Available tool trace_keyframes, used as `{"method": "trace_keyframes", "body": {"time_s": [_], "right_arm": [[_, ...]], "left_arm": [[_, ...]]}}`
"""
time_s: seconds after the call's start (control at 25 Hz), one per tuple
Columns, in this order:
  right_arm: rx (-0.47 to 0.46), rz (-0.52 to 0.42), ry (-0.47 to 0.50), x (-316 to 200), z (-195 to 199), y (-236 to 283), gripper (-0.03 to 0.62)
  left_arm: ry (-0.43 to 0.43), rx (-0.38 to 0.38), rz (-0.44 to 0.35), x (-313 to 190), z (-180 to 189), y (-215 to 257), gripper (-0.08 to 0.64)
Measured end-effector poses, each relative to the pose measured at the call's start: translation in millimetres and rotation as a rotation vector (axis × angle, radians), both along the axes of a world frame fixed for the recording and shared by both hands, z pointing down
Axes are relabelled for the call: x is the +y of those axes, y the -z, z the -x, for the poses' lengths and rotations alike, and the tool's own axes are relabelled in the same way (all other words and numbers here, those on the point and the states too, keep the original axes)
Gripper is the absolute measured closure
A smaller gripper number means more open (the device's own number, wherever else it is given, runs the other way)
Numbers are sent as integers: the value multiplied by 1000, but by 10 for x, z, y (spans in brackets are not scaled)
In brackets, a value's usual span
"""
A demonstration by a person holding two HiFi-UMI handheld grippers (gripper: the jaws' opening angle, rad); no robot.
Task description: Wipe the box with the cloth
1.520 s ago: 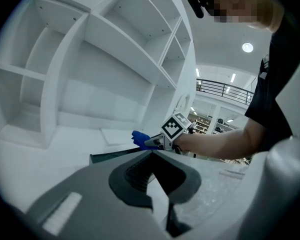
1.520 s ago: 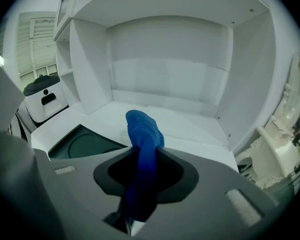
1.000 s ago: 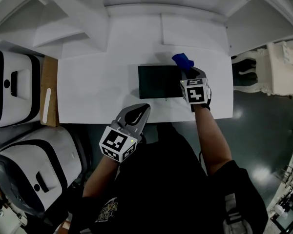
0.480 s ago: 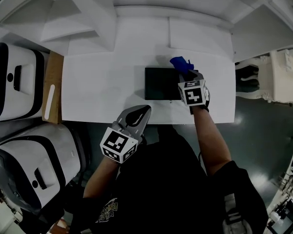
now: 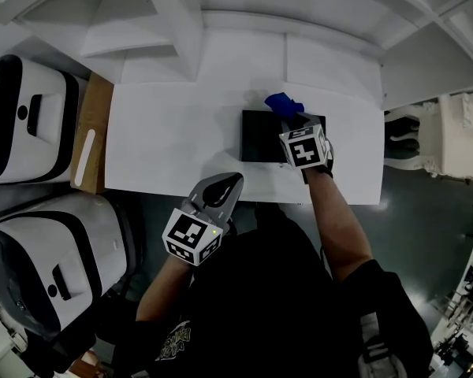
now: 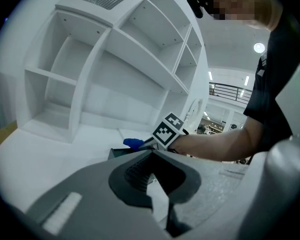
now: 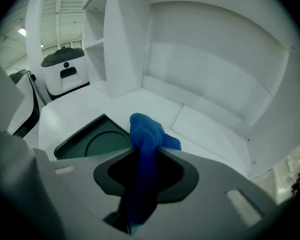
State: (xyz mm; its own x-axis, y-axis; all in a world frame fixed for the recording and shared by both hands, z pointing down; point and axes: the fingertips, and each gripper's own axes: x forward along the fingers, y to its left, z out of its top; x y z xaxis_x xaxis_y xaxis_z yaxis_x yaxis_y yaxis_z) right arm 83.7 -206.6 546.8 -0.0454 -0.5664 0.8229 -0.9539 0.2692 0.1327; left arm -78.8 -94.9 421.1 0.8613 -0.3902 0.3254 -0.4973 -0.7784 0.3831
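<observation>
I take the dark box [image 5: 260,136] as my mark: it lies flat on the white desk [image 5: 173,140], and the right gripper view shows a round recess in its top. My right gripper [image 5: 292,120] reaches across the box's right part, with its marker cube above the box's near right edge. Its fingers [image 7: 172,176] are clamped on the blue cloth [image 5: 282,102], which runs up between them and bunches out past the tips at the box's far edge, toward its right corner. I cannot tell whether the bunch presses on the box. My left gripper [image 5: 227,183] hangs on the near side of the box and left of it, at the desk's near edge and apart from the box. Its fingers [image 6: 135,174] are pressed together with nothing between them. White shelving [image 6: 115,59] rises beyond the box's far side.
</observation>
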Motion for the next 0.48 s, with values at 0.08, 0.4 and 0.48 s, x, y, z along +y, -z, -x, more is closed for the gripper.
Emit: {"method": "trace_keyframes", "body": {"time_s": [0.08,0.4,0.48], "right_arm": [[7,9,16,-24,57,5,473],[-6,30,116,-136,596,-2,472],[-6,31,141,-155,738,-4,472]], "left_arm": [[11,2,0,0,55,5,560],[53,6,-2,-30,284,27,560],[62,8,-2,-37,342,31,560]]}}
